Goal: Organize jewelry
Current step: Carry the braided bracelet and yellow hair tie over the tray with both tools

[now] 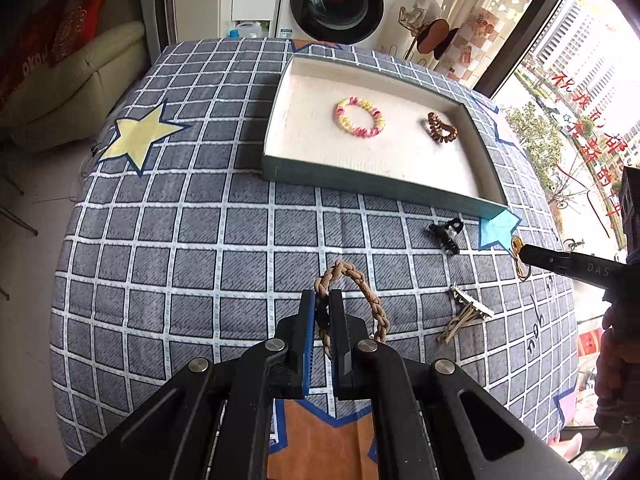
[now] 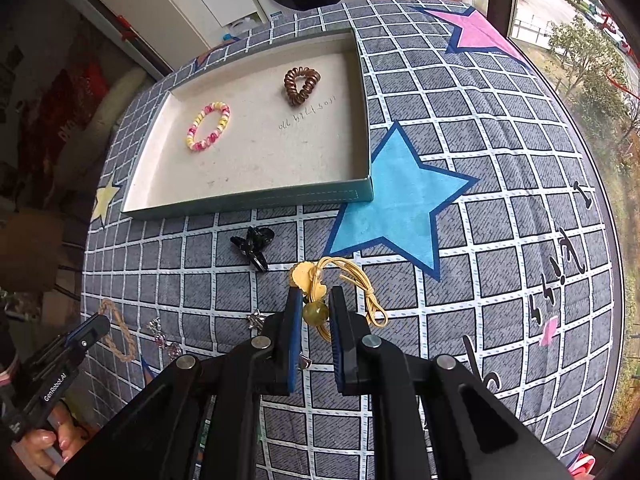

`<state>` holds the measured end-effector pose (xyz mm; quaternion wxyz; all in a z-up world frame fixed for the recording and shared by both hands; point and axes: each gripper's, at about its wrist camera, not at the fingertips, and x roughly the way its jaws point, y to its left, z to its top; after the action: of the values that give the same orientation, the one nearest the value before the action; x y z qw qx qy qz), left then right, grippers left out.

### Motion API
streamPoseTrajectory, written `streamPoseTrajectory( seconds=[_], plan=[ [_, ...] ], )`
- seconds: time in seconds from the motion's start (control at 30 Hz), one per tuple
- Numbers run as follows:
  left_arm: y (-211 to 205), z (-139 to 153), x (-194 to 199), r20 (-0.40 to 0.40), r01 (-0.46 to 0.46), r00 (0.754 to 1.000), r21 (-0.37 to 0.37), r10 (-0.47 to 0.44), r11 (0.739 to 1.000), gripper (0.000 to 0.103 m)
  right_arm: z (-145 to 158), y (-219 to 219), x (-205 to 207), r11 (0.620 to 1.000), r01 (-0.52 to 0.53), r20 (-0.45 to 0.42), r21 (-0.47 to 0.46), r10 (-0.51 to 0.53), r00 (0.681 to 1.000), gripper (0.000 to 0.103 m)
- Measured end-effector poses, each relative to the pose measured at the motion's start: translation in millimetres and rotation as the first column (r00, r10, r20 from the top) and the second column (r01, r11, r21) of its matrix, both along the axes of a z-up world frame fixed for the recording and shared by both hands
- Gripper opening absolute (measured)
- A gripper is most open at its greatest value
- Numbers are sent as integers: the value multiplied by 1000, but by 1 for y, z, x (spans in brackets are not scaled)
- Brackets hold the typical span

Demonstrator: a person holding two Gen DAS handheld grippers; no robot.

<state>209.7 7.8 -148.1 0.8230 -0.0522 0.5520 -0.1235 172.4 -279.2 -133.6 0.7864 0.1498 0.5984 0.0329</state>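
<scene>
My left gripper is shut on a braided tan rope bracelet just above the checked cloth. My right gripper is closed around the green bead of a yellow cord hair tie with gold charms. A shallow green box with a cream floor holds a yellow-pink bead bracelet and a brown spiral hair tie. The box also shows in the right wrist view, with the bead bracelet and the spiral tie inside.
A black claw clip lies in front of the box, also in the right wrist view. A silver hair clip with tan strands lies to the right. Small silver pieces lie near the front. A washing machine stands behind.
</scene>
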Motion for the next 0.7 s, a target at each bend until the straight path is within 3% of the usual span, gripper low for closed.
streamPoseTrajectory(
  seconds=[0.3, 0.7],
  plan=[
    [-3, 33, 25, 67, 16, 998, -41, -13, 999, 19, 34, 1, 23, 999, -2, 67, 53, -2, 998, 14],
    [-26, 37, 97, 108, 21, 994, -45, -16, 999, 19, 34, 10, 91, 997, -48, 113, 61, 41, 993, 14]
  ],
)
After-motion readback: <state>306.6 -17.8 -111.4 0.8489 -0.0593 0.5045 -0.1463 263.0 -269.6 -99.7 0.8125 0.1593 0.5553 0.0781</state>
